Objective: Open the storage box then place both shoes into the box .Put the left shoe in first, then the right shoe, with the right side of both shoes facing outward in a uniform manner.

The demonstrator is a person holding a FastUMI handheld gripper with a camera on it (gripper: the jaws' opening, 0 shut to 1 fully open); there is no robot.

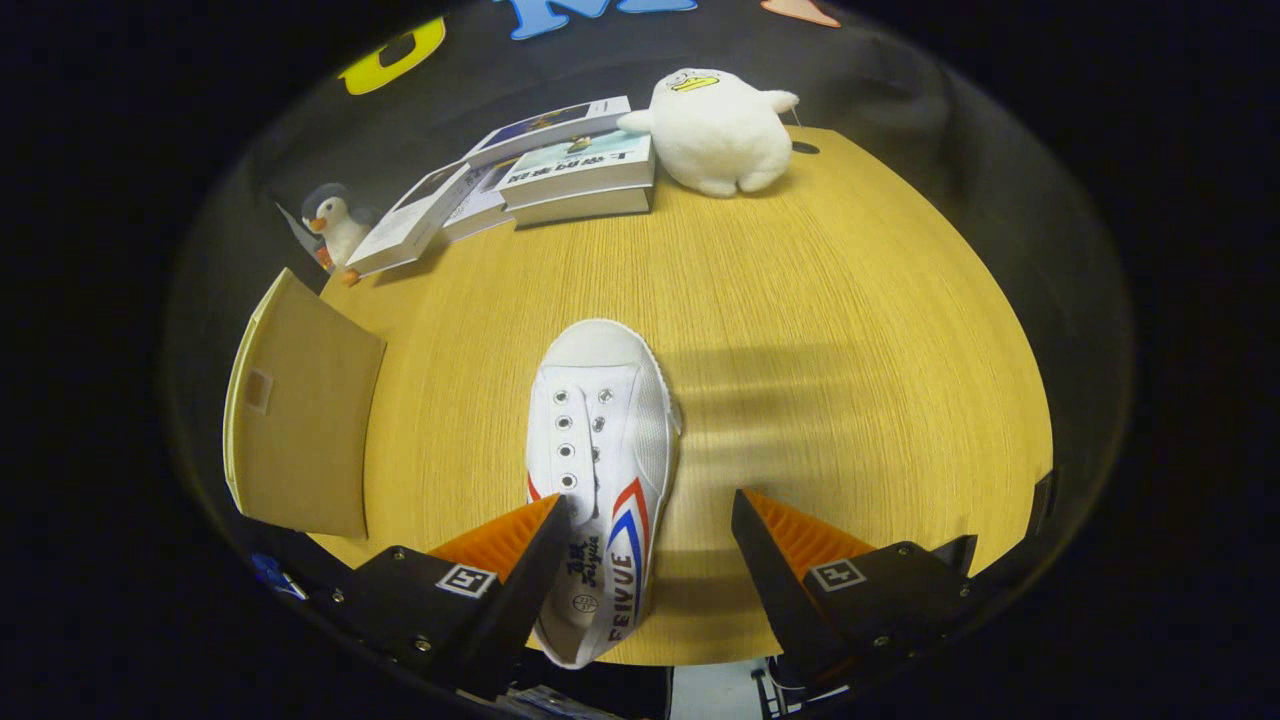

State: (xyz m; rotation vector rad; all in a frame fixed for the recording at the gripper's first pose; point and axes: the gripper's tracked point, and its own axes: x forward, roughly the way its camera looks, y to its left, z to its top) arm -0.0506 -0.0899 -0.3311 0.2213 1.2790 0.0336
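A white canvas shoe (603, 450) lies on the round wooden table (850, 330), toe pointing away from the gripper (650, 520) and heel toward it. Taking the shoe as the landmark: the gripper's fingers stand spread wide, one finger (520, 560) overlapping the shoe's heel end on one side, though whether it touches cannot be told, and the other finger (790, 550) well apart from the shoe on the opposite side, with bare tabletop between them. Nothing is pinched; the jaws are open and the shoe's rear part sits between them, closer to the one finger. The shoe's red and blue chevron stripes show on the side turned toward the farther finger, and its eyelets carry no laces. To the side of the shoe away from that finger, near the table's edge, lies a flat brown cardboard panel (300, 420), which may be part of the storage box, though that cannot be told for sure. Beyond the shoe's toe, at the far edge of the table, sits a stack of books (560, 170). Just beside the books, a white plush duck (722, 128) rests against them. Further out past the books, near the cardboard side, stands a small penguin toy (335, 225).
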